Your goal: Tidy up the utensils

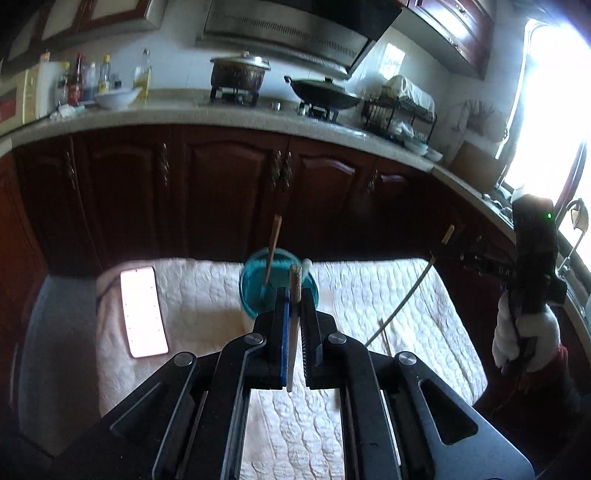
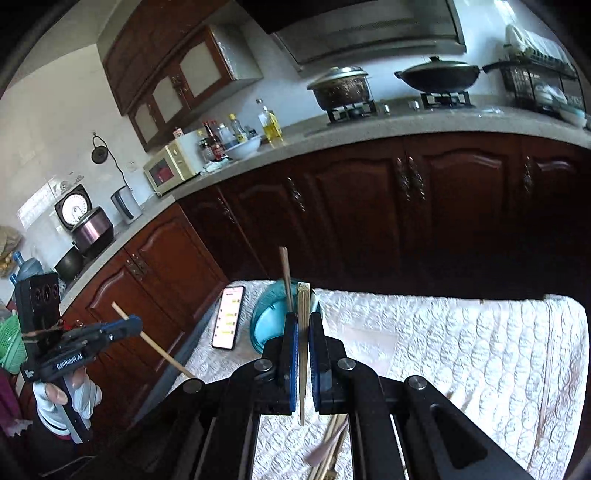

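While both tongs clench a chopstick each, left tongs [image 1: 293,295], right tongs [image 2: 303,321], teal cup [image 1: 255,291] near the quilted cloth's [image 1: 388,295] far edge.

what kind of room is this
A home kitchen, it seems: a gas stove with a lidded pot and a wok under a range hood, plus a microwave on the counter.

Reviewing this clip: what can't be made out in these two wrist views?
- Utensils left on the quilt: right wrist view, blurred and cut off by the claw body and the bottom edge; count unclear.
- Teal holder: both views, its front hidden behind the claw fingers.
- Phone screen: left wrist view, washed out by glare.
- Window side: left wrist view, overexposed.
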Motion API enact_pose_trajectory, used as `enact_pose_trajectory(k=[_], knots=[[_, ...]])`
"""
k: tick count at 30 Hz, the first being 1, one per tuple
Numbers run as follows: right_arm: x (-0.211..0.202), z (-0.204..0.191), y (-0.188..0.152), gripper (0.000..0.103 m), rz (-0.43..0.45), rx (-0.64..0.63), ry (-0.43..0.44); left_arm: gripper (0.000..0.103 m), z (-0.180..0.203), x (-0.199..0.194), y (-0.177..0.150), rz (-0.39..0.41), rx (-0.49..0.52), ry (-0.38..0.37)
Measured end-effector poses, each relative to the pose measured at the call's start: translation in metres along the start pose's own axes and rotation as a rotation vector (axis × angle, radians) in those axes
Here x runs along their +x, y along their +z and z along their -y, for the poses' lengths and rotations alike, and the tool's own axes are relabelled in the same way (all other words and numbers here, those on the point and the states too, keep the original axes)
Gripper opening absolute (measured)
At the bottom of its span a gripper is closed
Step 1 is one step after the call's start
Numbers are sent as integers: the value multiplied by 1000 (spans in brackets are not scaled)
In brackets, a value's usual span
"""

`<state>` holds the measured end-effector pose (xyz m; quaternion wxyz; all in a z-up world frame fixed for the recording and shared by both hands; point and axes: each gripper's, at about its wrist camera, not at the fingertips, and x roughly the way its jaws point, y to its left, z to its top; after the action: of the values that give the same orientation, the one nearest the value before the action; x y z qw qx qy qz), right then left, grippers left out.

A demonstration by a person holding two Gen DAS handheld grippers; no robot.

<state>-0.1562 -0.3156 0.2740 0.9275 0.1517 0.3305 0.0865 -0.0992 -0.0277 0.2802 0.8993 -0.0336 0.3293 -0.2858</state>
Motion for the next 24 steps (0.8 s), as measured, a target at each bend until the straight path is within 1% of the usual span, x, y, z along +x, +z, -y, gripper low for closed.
enact_pose_trajectory(k=[5,14,16,19,24], knots=[[-1,-7,10,5,17,-15,2,4,-3,-3,19,33,5,19],[2,-18,46,5,91,-30,-14,4,-7,7,56,99,-12,56],[4,-18,53,5,107,-32,-18,4,-10,13,62,106,-19,65],[11,-19,64,5,129,-29,-24,4,-11,26,70,115,-17,99],[32,-17,76,5,144,-32,-47,4,-15,56,75,102,-20,139]])
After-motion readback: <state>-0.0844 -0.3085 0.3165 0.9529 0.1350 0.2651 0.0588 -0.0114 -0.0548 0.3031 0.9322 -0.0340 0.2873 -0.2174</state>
